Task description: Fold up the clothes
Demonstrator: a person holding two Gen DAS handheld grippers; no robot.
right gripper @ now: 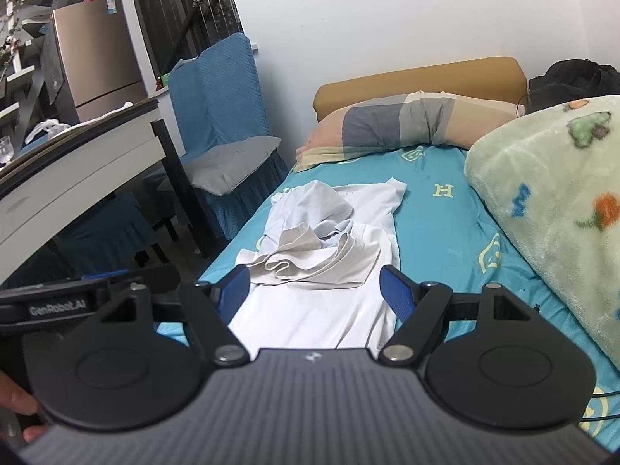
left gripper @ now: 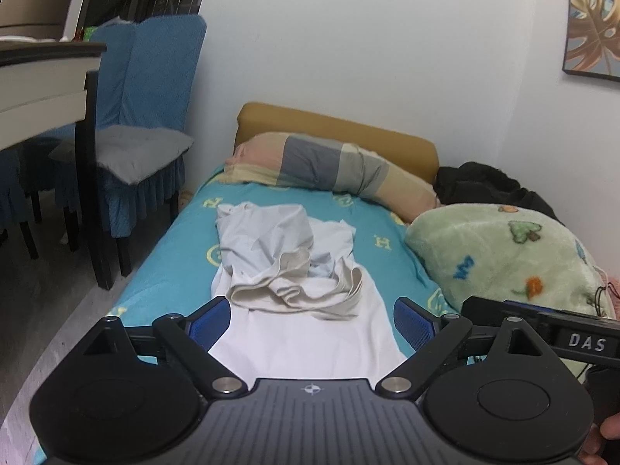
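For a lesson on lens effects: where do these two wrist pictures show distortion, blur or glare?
Left wrist view: straight lines bow, as the table edge does; black corners vignette the frame; the white garment looks washed out. Right wrist view: the same bowing on the table; the green blanket looks soft at the frame's edge.

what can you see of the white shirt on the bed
The white shirt is thin, soft-looking fabric. Its near part lies spread flat and fairly smooth on the teal sheet, running lengthwise along the bed. Its far part is rumpled: a beige-edged opening sits bunched in loose folds, and paler bluish-white cloth is heaped behind it, with what looks like a sleeve poking out to the right. Whether that heap is the same garment is unclear. Nothing grips it; it touches only the sheet.
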